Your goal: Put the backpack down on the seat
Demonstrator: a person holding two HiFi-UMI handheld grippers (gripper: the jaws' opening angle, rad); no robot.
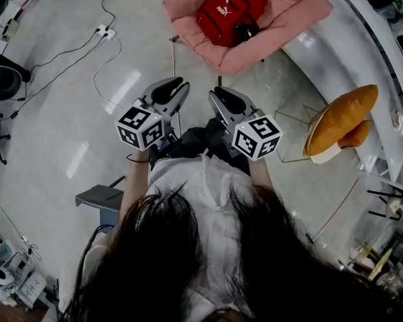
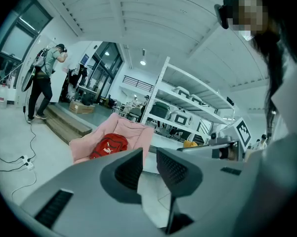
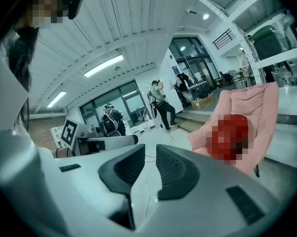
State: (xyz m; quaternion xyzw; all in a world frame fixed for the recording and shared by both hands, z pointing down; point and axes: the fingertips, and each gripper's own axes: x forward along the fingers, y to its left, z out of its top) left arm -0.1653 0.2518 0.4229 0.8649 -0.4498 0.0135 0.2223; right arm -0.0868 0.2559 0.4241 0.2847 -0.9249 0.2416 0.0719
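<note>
The red backpack [image 1: 224,12] lies on the pink padded seat [image 1: 292,15] at the top of the head view, with no gripper touching it. My left gripper [image 1: 173,88] and right gripper [image 1: 222,98] are held side by side close to my body, well short of the seat. Each one's jaws stand a narrow gap apart with nothing between them. In the left gripper view the backpack [image 2: 108,146] rests on the seat [image 2: 134,130] beyond the left gripper [image 2: 149,158]. In the right gripper view the seat [image 3: 254,102] is to the right of the right gripper [image 3: 150,158].
A power strip with cables [image 1: 104,32] lies on the floor at the upper left. An orange cushioned chair [image 1: 342,116] and a white curved counter [image 1: 362,42] are to the right. A small grey stool [image 1: 97,196] stands by my left side. People [image 3: 160,100] stand in the background.
</note>
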